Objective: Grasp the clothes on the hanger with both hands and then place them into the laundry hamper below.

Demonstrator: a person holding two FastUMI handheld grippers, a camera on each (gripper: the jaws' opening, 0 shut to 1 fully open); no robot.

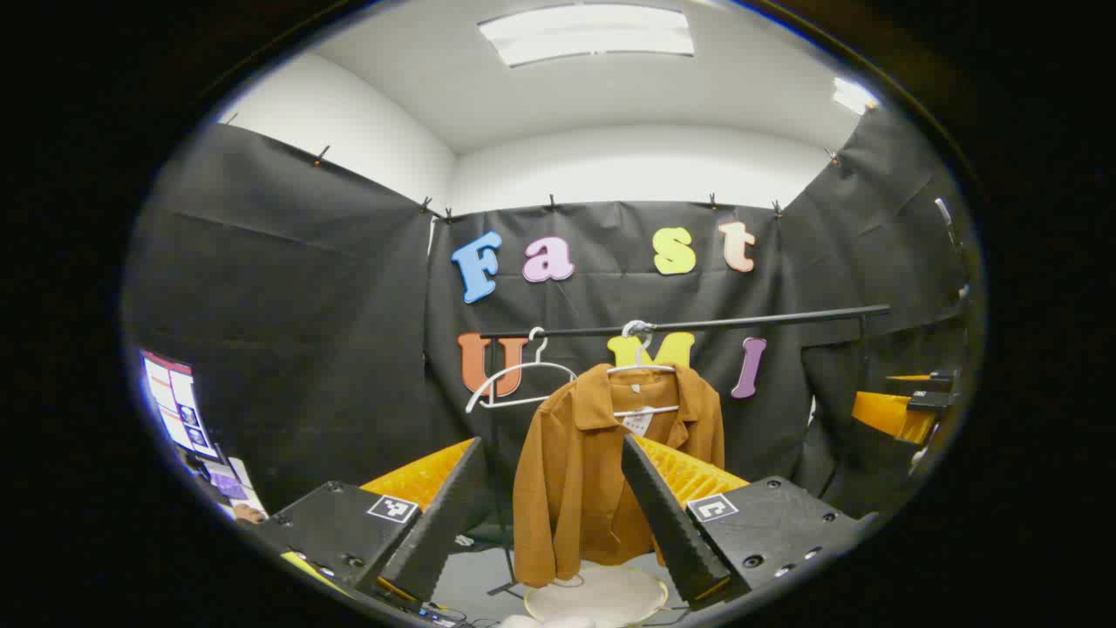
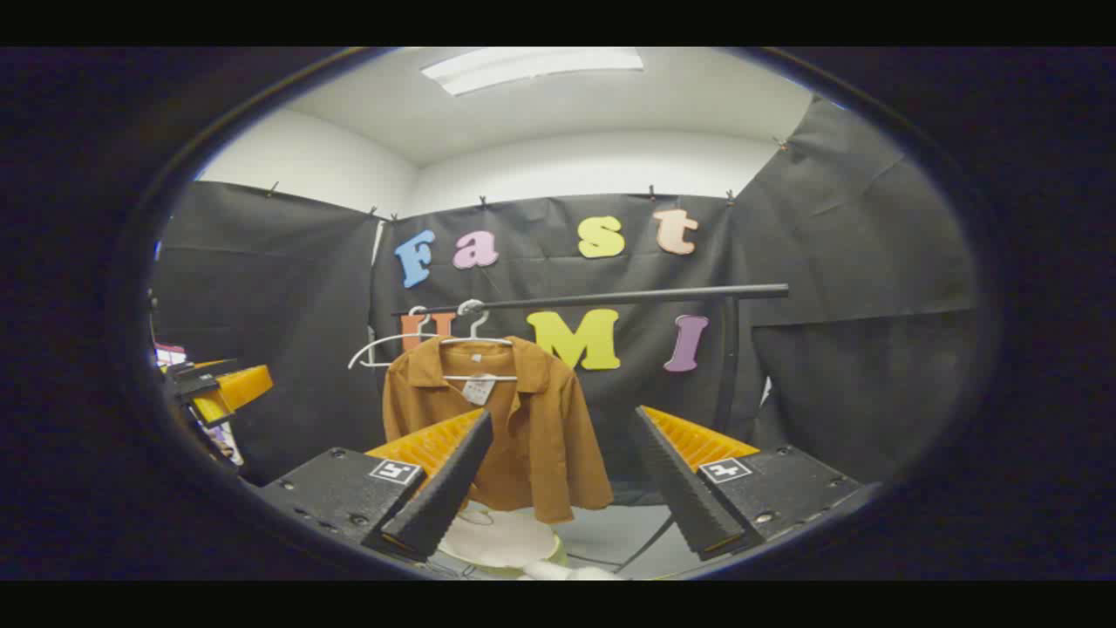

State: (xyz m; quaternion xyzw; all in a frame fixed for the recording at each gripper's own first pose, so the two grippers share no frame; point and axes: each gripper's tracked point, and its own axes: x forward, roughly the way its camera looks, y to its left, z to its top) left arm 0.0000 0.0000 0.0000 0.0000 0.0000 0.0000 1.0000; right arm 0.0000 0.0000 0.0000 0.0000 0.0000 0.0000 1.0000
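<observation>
Both claws stood spread and empty, well short of the shirt (image 1: 602, 462), which hung on a hanger (image 1: 643, 366) from the rail (image 1: 697, 324) straight ahead of the left claw (image 1: 549, 515) and ahead-left of the right claw (image 2: 558, 488). Probably best to close in level and pinch one shoulder apiece (collar side, near the hanger), then lift clear of the hook before lowering toward the hamper (image 1: 597, 597) just below the hem.

The rust-brown matt cloth shirt (image 1: 602, 471) hangs on a smooth white plastic-looking hanger (image 1: 643, 384) from a slim black matt metal rail (image 1: 741, 322), above a pale round hamper (image 1: 597, 597).
</observation>
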